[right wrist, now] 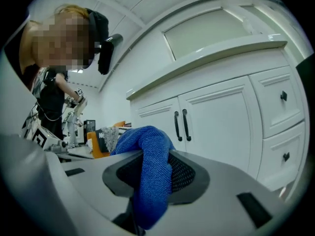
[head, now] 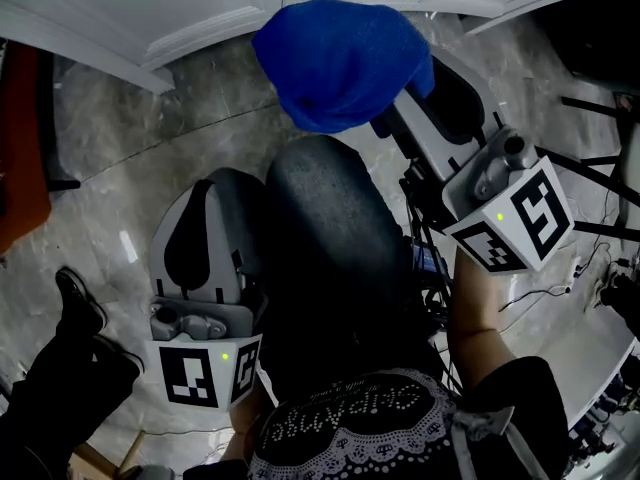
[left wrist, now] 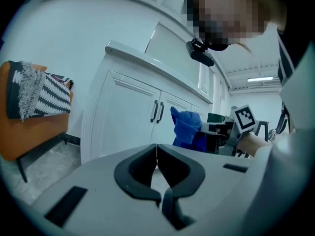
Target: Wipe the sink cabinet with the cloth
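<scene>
The right gripper (right wrist: 156,178) is clamping the blue cloth (head: 340,60), which is hanging bunched in the upper middle of the head view, near the white doors of the sink cabinet (head: 215,3) along the top edge; whether it is touching them is not showing. The left gripper (left wrist: 157,154) is sitting at lower left, jaws pressed together on nothing. By my judgement the cloth is in hand, but the wiping itself is looking barely started, if at all.

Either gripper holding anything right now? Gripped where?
The right gripper is shut on the blue cloth, pinching a bunched fold, with cloth hanging out on both sides of the fingers. The left gripper is shut and empty.
</scene>
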`<action>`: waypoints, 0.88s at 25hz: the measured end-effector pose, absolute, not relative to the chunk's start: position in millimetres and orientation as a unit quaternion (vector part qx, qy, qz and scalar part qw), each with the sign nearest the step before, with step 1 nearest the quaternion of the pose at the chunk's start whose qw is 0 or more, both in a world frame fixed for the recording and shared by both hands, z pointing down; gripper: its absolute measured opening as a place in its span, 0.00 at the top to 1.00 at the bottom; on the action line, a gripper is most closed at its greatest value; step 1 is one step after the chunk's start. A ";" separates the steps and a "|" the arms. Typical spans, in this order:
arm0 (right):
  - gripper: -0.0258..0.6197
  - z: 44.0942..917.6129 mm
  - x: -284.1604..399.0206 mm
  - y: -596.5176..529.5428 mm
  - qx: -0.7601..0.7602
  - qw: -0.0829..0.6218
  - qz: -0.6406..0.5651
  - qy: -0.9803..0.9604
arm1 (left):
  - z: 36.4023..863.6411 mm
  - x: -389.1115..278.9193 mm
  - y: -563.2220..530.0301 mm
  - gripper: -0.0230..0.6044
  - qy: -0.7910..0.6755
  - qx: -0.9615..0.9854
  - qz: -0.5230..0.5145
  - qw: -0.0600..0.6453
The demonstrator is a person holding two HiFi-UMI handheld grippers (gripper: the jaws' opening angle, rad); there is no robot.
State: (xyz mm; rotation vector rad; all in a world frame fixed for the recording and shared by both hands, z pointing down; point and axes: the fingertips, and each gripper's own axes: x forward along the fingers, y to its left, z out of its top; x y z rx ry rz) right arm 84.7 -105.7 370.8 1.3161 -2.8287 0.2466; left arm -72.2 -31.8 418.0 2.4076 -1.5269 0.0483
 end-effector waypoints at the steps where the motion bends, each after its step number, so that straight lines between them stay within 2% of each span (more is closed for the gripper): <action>1: 0.76 370.4 81.6 -101.9 0.415 0.013 0.069 -0.907 | 417.7 -73.4 -31.2 0.96 -0.533 0.834 0.017 0.144; 10: 0.76 372.5 67.7 -83.2 0.430 0.024 0.050 -0.901 | 419.6 -80.7 -25.7 0.96 -0.551 0.820 0.027 0.151; 22: 0.76 369.6 92.8 -82.3 0.473 0.026 0.052 -0.879 | 418.7 -85.1 -23.6 0.96 -0.552 0.819 0.018 0.153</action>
